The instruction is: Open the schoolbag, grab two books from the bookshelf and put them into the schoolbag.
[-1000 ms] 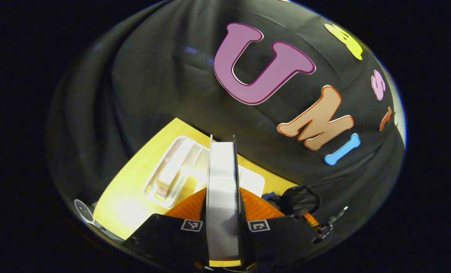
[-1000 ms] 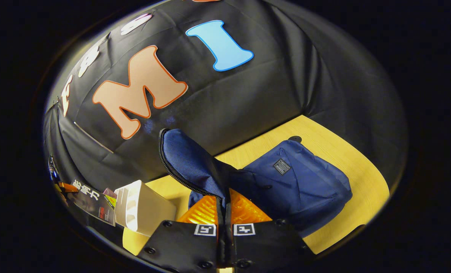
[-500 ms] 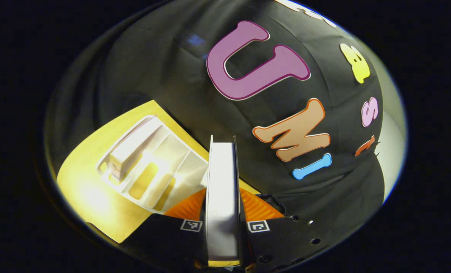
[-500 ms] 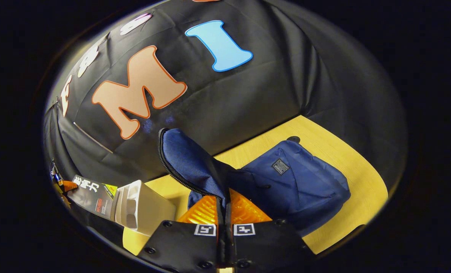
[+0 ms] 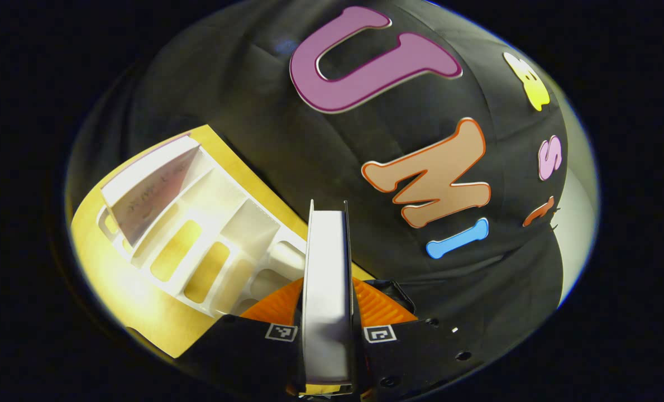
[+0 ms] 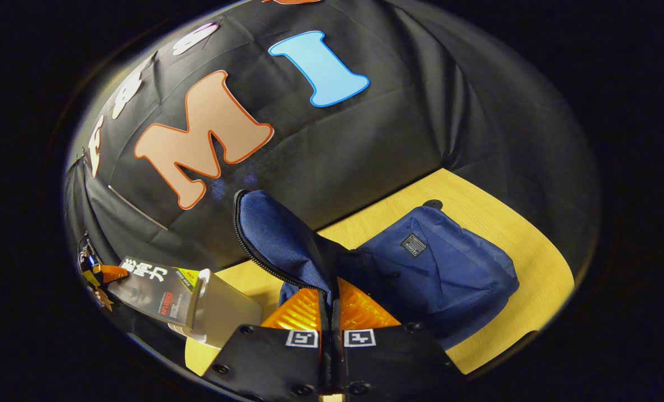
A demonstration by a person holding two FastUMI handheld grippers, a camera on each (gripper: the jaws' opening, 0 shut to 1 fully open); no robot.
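On the yellow desk (image 6: 510, 234) in the right gripper view lies the schoolbag (image 6: 443, 268), dark blue cloth with a small dark label on its front. Its zipped flap (image 6: 278, 240) is lifted up and away from the body, the zipper teeth running along the raised edge. The right claw (image 6: 330, 312) is clenched on that flap, both fingers pressed against the cloth with hardly any gap between them.

In the left gripper view, the left claw (image 5: 327, 296) grips a book (image 5: 327, 279) edge-on, its pale page block standing upright between the two fingers, which press on its covers. The same book (image 6: 153, 287) appears at the far left of the right gripper view, with a dark cover, held just beside the white bookshelf (image 6: 223, 312).

The bookshelf (image 5: 197, 223) is a white plastic rack with several slotted compartments, standing on the desk (image 5: 142, 312) near the black cloth wall. One more book (image 5: 150, 192) with a pale cover leans tilted in its end compartment, farthest from the claw; the other compartments hold nothing.
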